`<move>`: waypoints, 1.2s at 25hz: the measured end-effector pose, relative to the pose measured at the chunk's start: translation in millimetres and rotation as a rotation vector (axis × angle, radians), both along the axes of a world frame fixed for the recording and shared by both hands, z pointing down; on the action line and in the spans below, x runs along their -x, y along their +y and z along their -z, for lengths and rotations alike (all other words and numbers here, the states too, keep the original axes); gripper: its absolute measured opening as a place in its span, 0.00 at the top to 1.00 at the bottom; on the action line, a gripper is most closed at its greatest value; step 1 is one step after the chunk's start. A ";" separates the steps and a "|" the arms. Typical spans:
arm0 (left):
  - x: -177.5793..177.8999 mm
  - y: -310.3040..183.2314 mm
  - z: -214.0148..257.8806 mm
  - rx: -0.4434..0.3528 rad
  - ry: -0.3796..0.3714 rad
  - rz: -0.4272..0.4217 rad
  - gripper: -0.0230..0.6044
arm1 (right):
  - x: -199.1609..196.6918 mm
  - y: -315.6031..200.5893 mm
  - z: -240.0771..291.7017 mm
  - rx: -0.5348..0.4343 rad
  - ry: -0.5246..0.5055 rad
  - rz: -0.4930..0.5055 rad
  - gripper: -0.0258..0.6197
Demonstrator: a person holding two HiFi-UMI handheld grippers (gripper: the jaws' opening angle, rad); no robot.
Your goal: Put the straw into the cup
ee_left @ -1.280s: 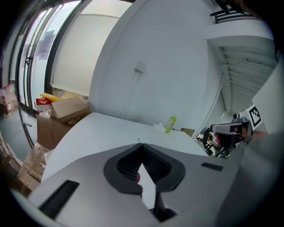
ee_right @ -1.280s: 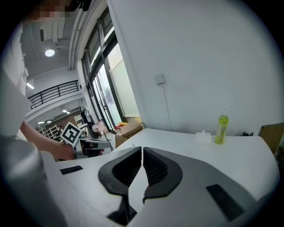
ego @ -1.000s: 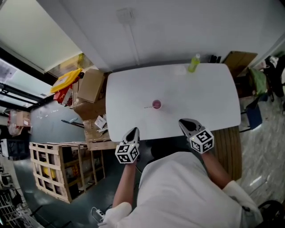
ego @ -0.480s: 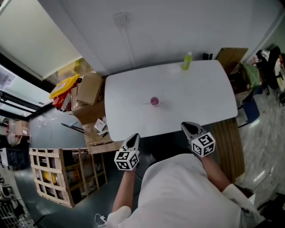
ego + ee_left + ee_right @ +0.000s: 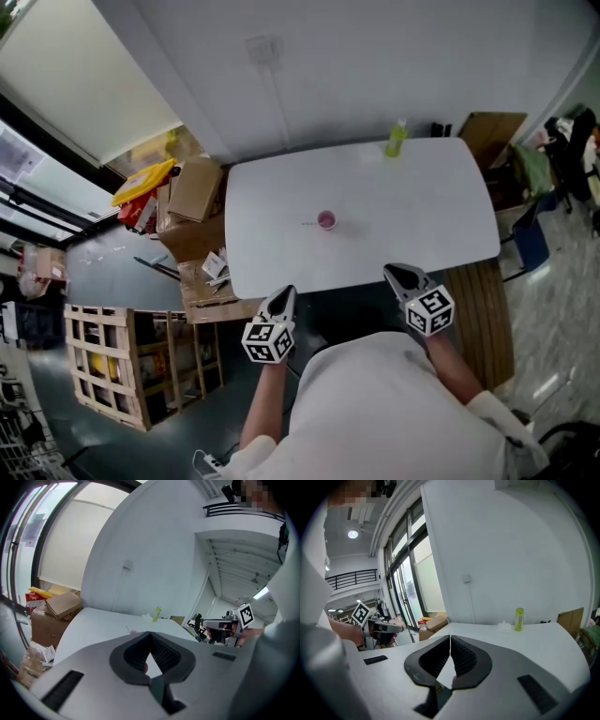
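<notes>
A small pink cup (image 5: pixel 326 220) stands near the middle of the white table (image 5: pixel 412 206). A thin short straw (image 5: pixel 308 223) lies flat just left of it. Both grippers hang at the table's near edge, well short of the cup. My left gripper (image 5: pixel 284 297) is shut with nothing in it. My right gripper (image 5: pixel 401 274) is shut and empty too. In the left gripper view the cup (image 5: pixel 134 632) peeks just above the closed jaws (image 5: pixel 150 634). In the right gripper view the closed jaws (image 5: pixel 450 637) hide the cup.
A green bottle (image 5: pixel 397 139) stands at the table's far edge, by the white wall. Cardboard boxes (image 5: pixel 192 187) and a wooden crate (image 5: pixel 122 361) sit on the floor to the left. A brown board (image 5: pixel 487 127) leans at the far right corner.
Both grippers have drawn back a little from over the table's edge towards the person, still shut. The cup and straw have not moved.
</notes>
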State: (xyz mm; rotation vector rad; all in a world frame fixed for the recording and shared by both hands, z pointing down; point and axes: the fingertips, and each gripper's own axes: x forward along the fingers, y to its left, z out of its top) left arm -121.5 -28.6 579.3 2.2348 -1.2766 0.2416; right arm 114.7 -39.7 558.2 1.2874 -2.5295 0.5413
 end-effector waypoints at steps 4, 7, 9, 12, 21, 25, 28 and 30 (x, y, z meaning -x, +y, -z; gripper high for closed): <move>-6.5 0.0 5.2 -0.001 0.008 0.015 0.96 | -6.5 -5.5 6.6 -0.011 0.000 0.020 0.91; -9.0 0.4 5.0 0.002 0.009 0.025 0.96 | -8.8 -6.7 8.2 -0.014 -0.001 0.038 0.91; -10.4 0.5 5.1 0.002 0.010 0.034 0.96 | -9.8 -6.9 9.6 -0.018 -0.002 0.049 0.91; -15.1 -0.6 6.8 0.000 0.011 0.040 0.96 | -12.5 -7.2 11.7 -0.020 0.001 0.063 0.91; -20.3 -1.6 8.6 -0.001 0.013 0.058 0.96 | -19.4 -14.5 16.9 -0.034 -0.007 0.075 0.91; -20.4 -2.2 9.0 0.003 0.022 0.063 0.96 | -20.2 -14.9 15.7 -0.030 -0.012 0.075 0.91; -21.3 -4.5 10.5 0.000 0.025 0.067 0.96 | -21.4 -15.6 14.3 -0.028 -0.014 0.074 0.91; -20.9 -5.1 10.5 0.001 0.025 0.068 0.96 | -21.1 -15.7 13.6 -0.028 -0.014 0.074 0.91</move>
